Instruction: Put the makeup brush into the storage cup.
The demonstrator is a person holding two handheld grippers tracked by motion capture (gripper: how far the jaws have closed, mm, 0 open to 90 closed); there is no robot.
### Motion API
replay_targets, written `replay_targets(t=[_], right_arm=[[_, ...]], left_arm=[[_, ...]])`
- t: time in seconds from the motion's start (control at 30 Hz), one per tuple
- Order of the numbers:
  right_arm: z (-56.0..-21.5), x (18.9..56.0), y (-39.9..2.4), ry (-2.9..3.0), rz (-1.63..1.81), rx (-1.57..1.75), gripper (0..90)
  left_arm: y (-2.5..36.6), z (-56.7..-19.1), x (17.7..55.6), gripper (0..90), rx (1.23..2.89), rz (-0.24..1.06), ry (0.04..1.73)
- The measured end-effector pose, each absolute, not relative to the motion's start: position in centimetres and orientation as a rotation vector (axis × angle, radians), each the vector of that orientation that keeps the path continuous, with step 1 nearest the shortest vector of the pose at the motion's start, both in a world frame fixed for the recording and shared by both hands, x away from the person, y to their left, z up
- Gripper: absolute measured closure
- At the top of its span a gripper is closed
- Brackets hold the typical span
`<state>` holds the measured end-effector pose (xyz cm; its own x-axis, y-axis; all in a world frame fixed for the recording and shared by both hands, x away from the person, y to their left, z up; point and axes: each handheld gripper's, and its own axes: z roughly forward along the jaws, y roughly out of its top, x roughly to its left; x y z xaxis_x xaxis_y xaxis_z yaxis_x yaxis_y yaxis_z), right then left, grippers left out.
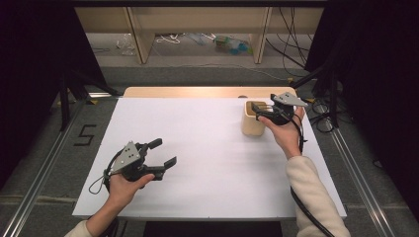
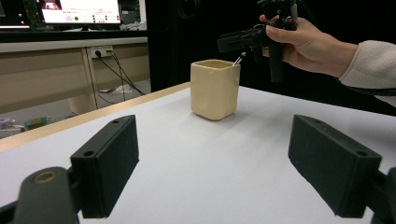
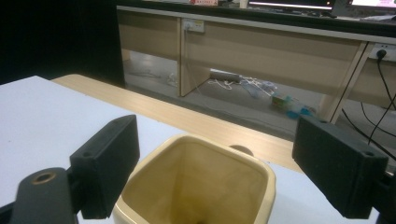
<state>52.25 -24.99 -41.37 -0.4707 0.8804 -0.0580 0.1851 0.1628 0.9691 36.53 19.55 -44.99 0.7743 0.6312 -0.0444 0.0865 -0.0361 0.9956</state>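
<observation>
High view: right tool (image 1: 260,111) open over cream cup (image 1: 252,123); left tool (image 1: 163,153) open.

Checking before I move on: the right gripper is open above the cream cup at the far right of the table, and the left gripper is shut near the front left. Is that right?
Not quite. The left gripper is open, not shut: the left gripper view shows its jaws standing wide apart with nothing between them. The rest holds: the right gripper is open above the cream cup.
</observation>
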Motion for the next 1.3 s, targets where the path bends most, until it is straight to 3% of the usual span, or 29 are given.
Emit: replay_targets(t=[1.3], right_arm=[[-40.4,49.4,-25.2,1.793,1.352,0.984,15.9]], left_arm=[[19.7,-44.8,36.5,16.0,1.561,0.488,0.595]])
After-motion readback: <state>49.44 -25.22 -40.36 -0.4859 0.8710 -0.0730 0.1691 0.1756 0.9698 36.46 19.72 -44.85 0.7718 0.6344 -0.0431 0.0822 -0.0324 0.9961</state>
